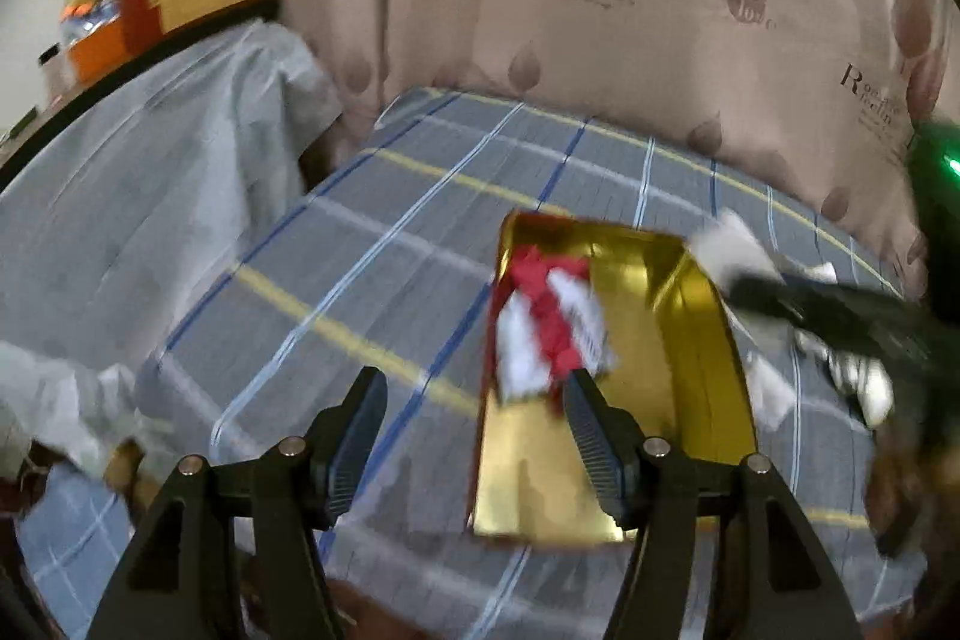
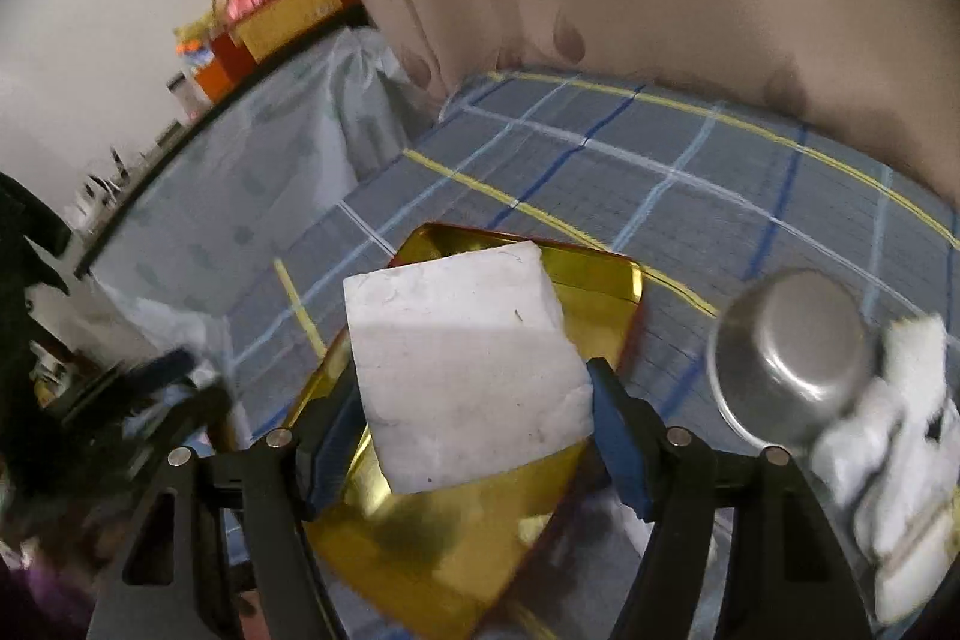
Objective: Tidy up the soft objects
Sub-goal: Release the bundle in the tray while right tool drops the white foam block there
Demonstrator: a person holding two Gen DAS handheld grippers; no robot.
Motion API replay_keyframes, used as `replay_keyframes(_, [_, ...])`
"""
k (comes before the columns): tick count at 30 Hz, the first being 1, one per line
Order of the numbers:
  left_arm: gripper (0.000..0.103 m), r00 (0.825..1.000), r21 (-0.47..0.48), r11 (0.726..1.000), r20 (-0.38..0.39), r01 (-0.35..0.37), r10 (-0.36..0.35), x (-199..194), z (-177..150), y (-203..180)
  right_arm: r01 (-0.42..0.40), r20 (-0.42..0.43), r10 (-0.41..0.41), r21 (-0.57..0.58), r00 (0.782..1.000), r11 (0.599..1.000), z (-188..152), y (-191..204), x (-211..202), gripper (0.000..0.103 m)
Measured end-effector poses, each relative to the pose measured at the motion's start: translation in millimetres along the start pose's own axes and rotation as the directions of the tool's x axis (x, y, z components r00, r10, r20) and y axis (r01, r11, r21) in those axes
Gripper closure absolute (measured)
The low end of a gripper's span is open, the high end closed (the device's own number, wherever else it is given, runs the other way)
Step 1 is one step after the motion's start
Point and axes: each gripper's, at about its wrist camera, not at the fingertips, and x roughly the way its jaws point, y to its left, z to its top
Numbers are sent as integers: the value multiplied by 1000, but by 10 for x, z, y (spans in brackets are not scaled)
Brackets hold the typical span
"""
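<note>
Left claw [image 1: 474, 421] gapes empty; right claw [image 2: 468, 421] pinches a block, both angled downward.

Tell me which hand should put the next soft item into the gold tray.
Right. The right gripper already holds the white foam block between its fingers above the gold tray; the left gripper is empty.

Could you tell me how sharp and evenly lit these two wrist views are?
Left wrist view: motion blur smears the red and white cloth and gold tray; the right gripper is a dark streak. Right wrist view: the white foam block is fairly crisp, shadowed below; the metal bowl is blurred.
</note>
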Motion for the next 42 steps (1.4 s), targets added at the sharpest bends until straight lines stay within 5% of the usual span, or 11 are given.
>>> replay_keyframes(4, [40,998,11,998,26,-56,55,-167,-251,26,83,-55,-83,-17,995,996,89,45,443,34])
replay_keyframes(7, [40,1000,17,1000,9,-14,14,-159,-250,22,144,-49,-144,-6,988,990,131,18,567,30])
replay_keyframes(10, [40,1000,15,1000,-1,9,-9,-150,-271,27,174,-23,-174,15,984,985,148,-28,547,12])
replay_keyframes(17, [40,999,5,999,-41,32,-32,-62,-313,-35,61,139,-75,103,987,993,50,-192,58,8])
replay_keyframes(22, [40,999,43,998,9,47,-48,-185,-327,-115,131,271,-152,95,951,987,-533,-351,-655,8])
replay_keyframes(26, [40,995,94,991,25,93,-96,-253,-354,-264,308,249,-317,74,915,948,-1308,-610,-1022,8])
replay_keyframes(29, [40,988,174,974,37,144,-153,-356,-363,-482,436,217,-446,94,868,895,-1810,-887,-1266,8])
replay_keyframes(35, [40,918,248,885,-51,393,-393,-479,-177,-1128,627,140,-648,167,748,761,-2404,-1598,-1749,7])
replay_keyframes(38, [40,860,222,831,-173,510,-481,-275,16,-1553,619,127,-657,244,743,747,-2540,-1886,-1901,7])
replay_keyframes(40, [40,853,200,838,-247,509,-459,-88,118,-1768,554,143,-615,311,776,772,-2639,-2033,-1987,7])
replay_keyframes(42, [40,788,67,834,-374,548,-489,249,237,-1921,537,175,-604,315,778,783,-2655,-2024,-2025,7])
